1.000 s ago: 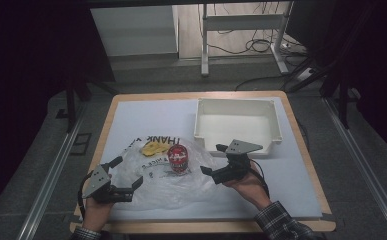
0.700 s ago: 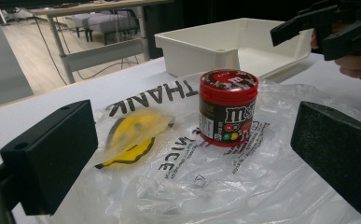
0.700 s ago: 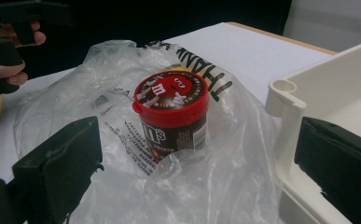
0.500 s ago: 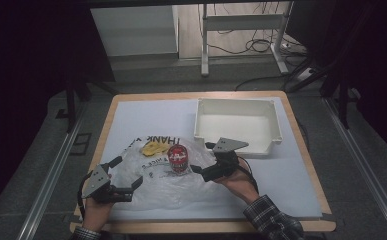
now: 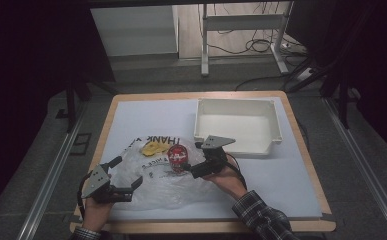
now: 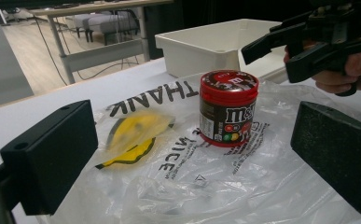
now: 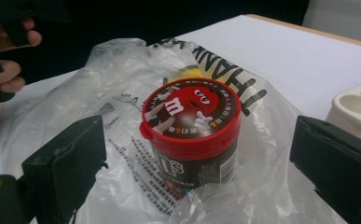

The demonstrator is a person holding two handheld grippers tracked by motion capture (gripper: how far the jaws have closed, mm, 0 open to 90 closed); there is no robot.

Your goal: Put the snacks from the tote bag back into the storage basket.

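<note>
We see a small round candy tub [image 5: 177, 157] standing upright just left of centre in the high view, its long axis vertical and its red lid [image 7: 190, 110] facing straight up. It rests on a clear plastic bag [image 5: 156, 182] that lies spread flat over the lower middle of the white table [image 5: 146, 115]. In the right gripper view the lid's cartoon print faces the camera and the tub sits at the centre of the frame; in the left gripper view its dark side label faces us, right of centre.

The bag's black "THANK" lettering [image 6: 150, 97] and a yellow smiley print [image 6: 134, 133] lie to the left of the tub in the left gripper view.

The right gripper [image 5: 191, 170] sits just right of the tub in the high view, held by a hand in a plaid sleeve [image 5: 261, 217]. Its jaws are spread wide, one on each side of the tub, touching nothing. The left gripper [image 5: 128, 172] lies in the lower left of the high view at the near edge of the bag, its jaws likewise released and empty.

A white bin [image 5: 238, 125] stands in the upper right of the table, well apart from the tub.
</note>
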